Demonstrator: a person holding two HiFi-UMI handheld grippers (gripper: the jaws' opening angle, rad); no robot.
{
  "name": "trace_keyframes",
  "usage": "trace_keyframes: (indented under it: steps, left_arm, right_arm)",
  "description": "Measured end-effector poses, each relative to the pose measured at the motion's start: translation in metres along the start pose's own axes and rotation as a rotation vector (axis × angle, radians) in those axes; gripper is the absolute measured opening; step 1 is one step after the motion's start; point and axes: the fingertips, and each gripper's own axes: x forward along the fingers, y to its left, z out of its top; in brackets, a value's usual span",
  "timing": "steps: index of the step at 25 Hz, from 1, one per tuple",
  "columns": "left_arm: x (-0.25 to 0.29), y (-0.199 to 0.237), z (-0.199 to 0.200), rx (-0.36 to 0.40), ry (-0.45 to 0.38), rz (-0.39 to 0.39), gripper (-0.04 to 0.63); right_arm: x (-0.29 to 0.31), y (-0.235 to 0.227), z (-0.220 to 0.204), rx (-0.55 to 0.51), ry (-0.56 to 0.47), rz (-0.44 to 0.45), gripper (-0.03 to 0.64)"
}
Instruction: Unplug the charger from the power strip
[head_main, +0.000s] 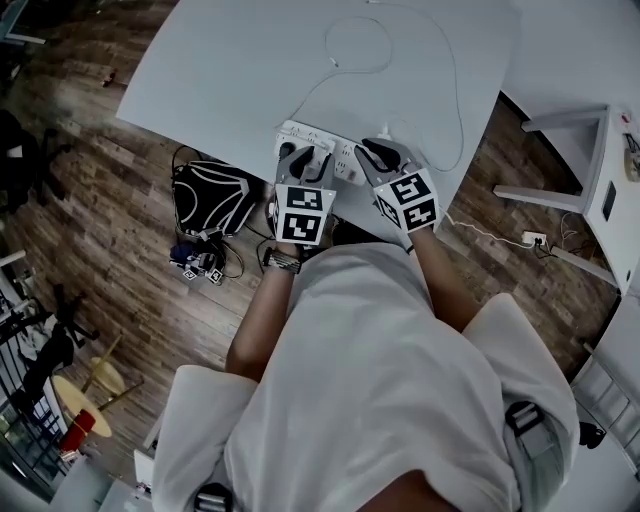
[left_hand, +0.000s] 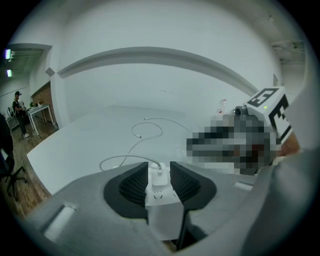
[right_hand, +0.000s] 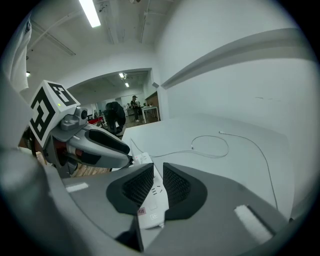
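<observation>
Wood floor (head_main: 110, 230) on the left and right, with a black bag (head_main: 210, 195) lying just left of the table's near corner.

White table (head_main: 240, 70), bare over most of its top.

Strip (head_main: 342, 155) lies flat at the near edge of the table, running left to right, with its right end a bit nearer to me.

Both grippers are side by side over the strip and tilted down at it, marker cubes facing me.

Left gripper (head_main: 308, 160): over the left part of the strip. Jaws apart at a middling gap. In the left gripper view the charger shows right in that gap, with a thin sliver of space at each pad, so I read no squeeze on it.

Right gripper (head_main: 385, 155): over the right part of the strip. Jaws apart but narrow. In the right gripper view the strip's white face shows through the gap and beneath the pads. Nothing is pinched between them.

Charger (left_hand: 159, 176): small white block, upright and plugged into the strip. In the head view my left gripper covers it.

Cable (left_hand: 162, 131): thin and white. It leaves the charger's top and runs to the far side of the table in loose loops.
</observation>
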Motion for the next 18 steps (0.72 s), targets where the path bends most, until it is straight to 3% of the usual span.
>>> trace_keyframes:
  steps: [18]
  left_arm:
    - [0.033, -0.003, -0.023, 0.006, 0.111, -0.016, 0.153]
  right_arm:
    - [0.043, -0.001, -0.05, -0.028, 0.158, 0.043, 0.058]
